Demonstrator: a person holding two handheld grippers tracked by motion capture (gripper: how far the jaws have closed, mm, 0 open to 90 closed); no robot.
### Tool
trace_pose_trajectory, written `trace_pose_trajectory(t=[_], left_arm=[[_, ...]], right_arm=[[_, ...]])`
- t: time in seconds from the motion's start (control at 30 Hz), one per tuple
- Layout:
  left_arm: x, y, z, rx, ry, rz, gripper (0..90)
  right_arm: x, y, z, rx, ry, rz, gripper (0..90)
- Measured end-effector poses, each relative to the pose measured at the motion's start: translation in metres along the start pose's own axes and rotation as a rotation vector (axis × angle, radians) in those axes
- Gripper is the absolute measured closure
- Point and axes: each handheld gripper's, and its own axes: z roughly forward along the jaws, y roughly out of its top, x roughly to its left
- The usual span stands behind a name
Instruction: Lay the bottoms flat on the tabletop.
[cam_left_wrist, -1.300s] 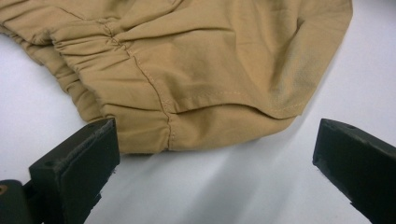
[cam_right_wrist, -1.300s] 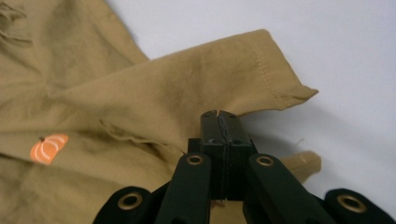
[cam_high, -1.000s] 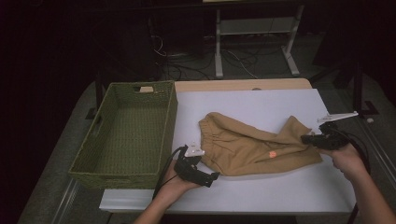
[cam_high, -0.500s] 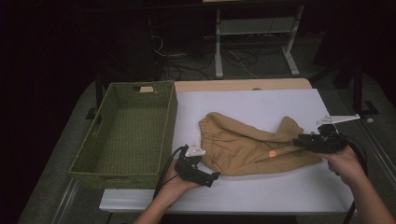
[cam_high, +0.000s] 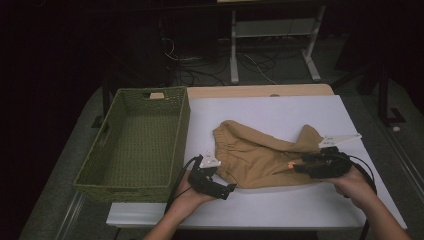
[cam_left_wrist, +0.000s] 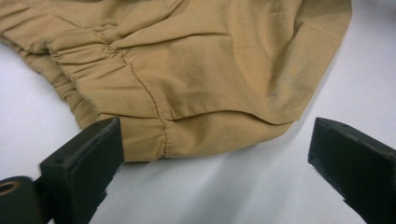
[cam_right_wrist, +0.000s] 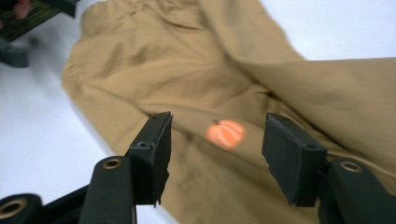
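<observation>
Tan shorts (cam_high: 260, 157) lie partly folded on the white surface (cam_high: 280, 205), just right of the green woven basket (cam_high: 135, 145), which holds nothing visible.

Left gripper (cam_high: 220, 189): rests at the garment's 7 o'clock corner, beside the gathered waistband (cam_left_wrist: 79, 79). Jaws stand wide apart with nothing between them; the hem sits just ahead of the tips, apart from both.

Right gripper (cam_high: 305, 162): positioned at the garment's 3 o'clock edge. A second ago it sat farther out at 3 o'clock with jaws shut; it has since travelled inward over the cloth and its jaws have just been opening. They now stand parted above the fabric, straddling the small orange pumpkin mark (cam_right_wrist: 225, 134), pads not pressing on the cloth.

Assessment: the leg end has been carried across and let go, so that fold appears completed. The shorts are held by neither gripper. Judged next step: a fresh grasp for a further fold or for transfer to the basket at 9 o'clock. Risk: the loose upper layer may spring back.
</observation>
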Motion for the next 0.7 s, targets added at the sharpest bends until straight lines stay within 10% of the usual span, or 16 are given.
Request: trace_pose_trajectory(t=[0.7], left_arm=[[0.012,0.001,0.008,0.007,0.160,-0.095,27.3]], right_arm=[[0.038,-0.004,0.020,0.028,0.117,-0.098,39.5]])
